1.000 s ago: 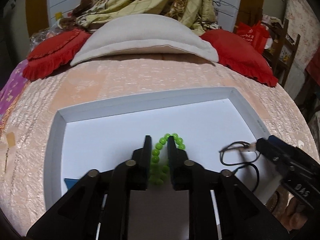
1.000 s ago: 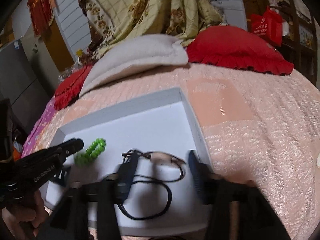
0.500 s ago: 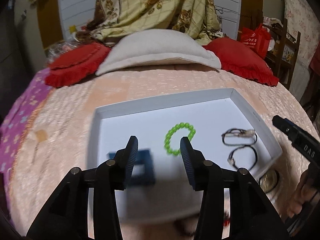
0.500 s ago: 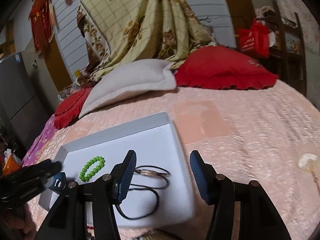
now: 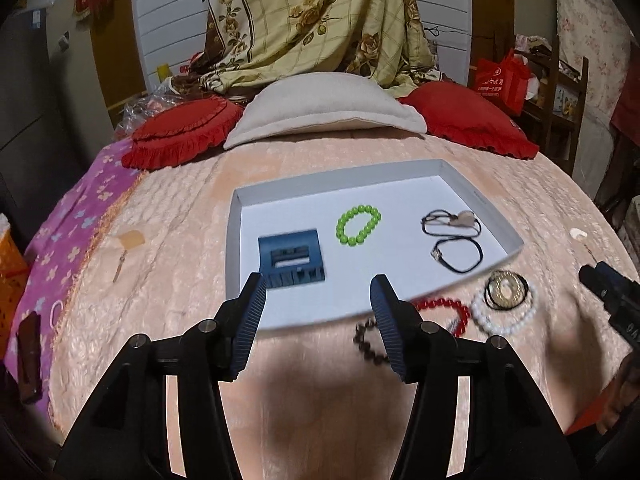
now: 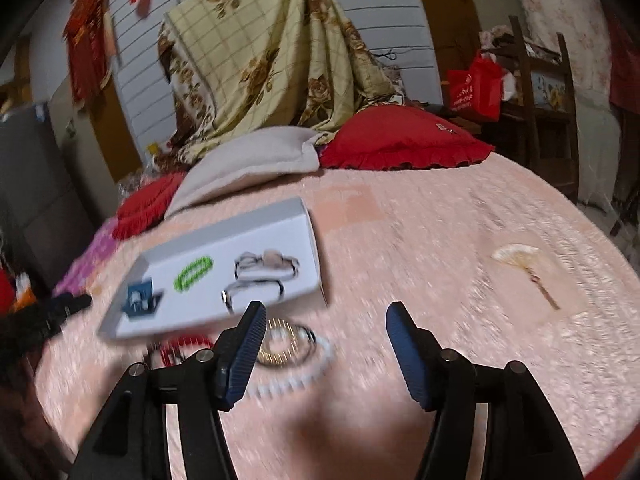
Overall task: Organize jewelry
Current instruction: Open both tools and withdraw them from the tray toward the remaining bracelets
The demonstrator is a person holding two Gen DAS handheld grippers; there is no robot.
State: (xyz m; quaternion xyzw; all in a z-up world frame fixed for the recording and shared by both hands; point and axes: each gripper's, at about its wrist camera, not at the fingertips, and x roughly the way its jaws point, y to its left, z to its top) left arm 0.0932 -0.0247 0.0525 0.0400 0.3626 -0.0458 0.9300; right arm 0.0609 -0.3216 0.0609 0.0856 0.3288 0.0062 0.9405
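Left gripper (image 5: 318, 300): jaws wide apart, holding nothing, above the bed (image 5: 168, 216) at the tray's near edge.
Tray (image 5: 234, 240): white, shallow — holds a blue box (image 5: 290, 258), a green bead bracelet (image 5: 358, 225) and two black cord necklaces (image 5: 454, 236), all apart from each other.
Off the tray: red bead bracelet (image 5: 444, 308), dark bead bracelet (image 5: 366, 340), white bead bracelet (image 5: 504, 316) with a gold pendant (image 5: 505, 288) on it — just beside the near right corner.
Right gripper (image 5: 608, 292): partly seen at the right edge.

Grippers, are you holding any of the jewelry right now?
No. The left gripper and right gripper are both open and hold nothing. The green bracelet lies in the white tray.
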